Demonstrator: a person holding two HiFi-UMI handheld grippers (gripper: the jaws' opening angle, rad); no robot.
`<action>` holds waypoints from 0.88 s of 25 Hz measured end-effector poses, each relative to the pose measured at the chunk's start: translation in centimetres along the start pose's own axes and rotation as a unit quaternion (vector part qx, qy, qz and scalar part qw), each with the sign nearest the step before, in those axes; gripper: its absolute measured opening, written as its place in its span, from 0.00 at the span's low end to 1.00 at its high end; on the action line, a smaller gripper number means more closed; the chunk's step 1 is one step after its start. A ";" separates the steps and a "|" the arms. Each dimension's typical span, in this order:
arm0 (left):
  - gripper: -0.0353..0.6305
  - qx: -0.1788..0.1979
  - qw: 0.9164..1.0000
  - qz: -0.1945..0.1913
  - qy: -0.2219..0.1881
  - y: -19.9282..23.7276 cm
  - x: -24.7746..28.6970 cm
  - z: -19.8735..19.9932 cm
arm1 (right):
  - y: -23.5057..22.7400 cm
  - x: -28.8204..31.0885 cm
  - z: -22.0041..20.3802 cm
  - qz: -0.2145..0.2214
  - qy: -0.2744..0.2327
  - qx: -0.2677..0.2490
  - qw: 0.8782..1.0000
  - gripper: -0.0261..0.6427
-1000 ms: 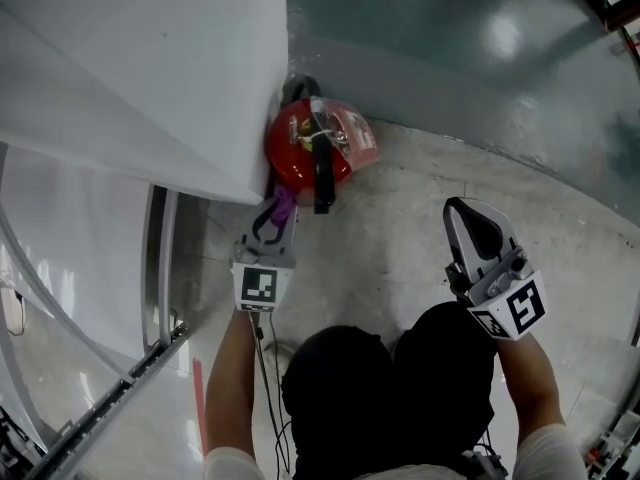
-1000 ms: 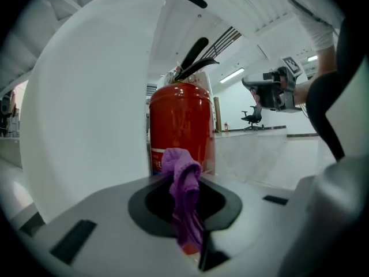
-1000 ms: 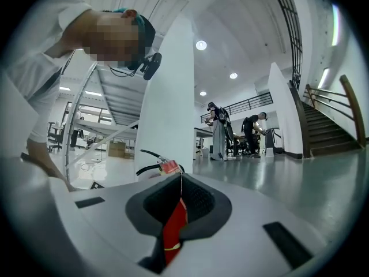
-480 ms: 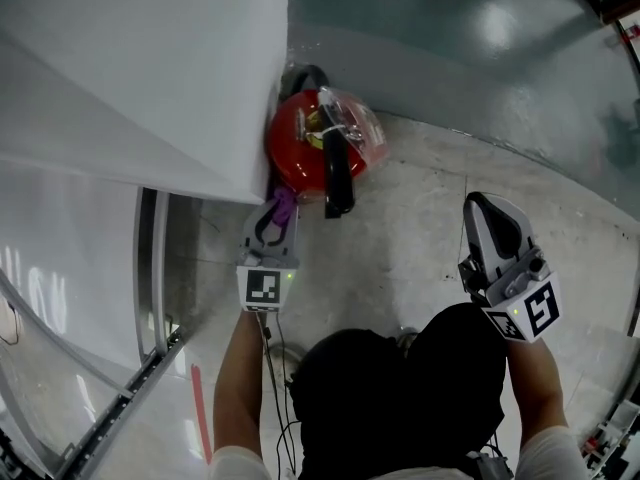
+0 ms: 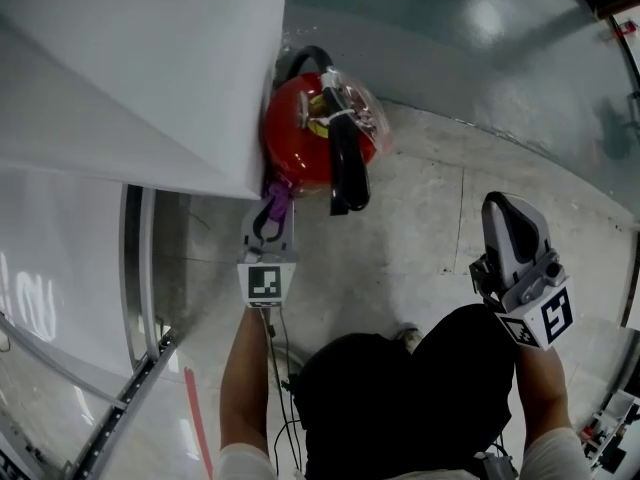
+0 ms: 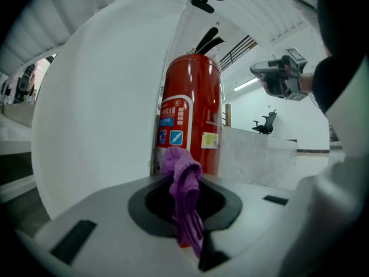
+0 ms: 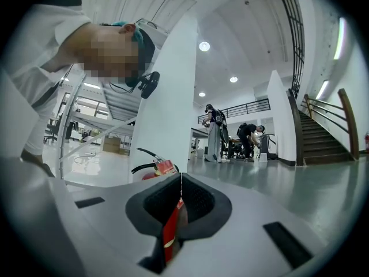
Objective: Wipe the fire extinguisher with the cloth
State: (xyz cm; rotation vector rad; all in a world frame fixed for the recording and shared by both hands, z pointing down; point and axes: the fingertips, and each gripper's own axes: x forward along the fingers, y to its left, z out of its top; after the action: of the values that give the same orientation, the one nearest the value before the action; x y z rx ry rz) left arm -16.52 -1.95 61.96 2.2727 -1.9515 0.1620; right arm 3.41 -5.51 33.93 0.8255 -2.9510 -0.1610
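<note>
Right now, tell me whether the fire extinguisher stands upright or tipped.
Upright: the fire extinguisher stands vertical beside the white column, handle on top.

Bright ceiling lamps glare off the floor; fisheye edges darken, seemingly blurred.

grey left gripper, checkered marker cube, white sleeves
</note>
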 end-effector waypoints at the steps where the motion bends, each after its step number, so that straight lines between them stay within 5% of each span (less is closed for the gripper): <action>1: 0.14 -0.005 1.000 0.003 0.002 0.0 0.1 -0.3 | 0.0 -0.1 0.0 -0.001 0.001 -0.002 1.000 0.06; 16: 0.14 -0.039 0.999 0.025 0.015 0.4 0.8 -4.9 | -0.2 -0.7 -0.3 -0.006 0.013 0.001 1.000 0.06; 22: 0.14 -0.048 0.998 0.030 0.021 0.5 1.0 -6.1 | -0.6 1.0 -4.6 0.018 0.044 0.057 0.997 0.06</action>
State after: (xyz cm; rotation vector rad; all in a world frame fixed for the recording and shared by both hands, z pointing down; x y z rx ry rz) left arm -16.79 -1.96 68.13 2.1358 -1.9620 0.1187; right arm 3.36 -6.95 38.48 0.7692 -2.9123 0.0453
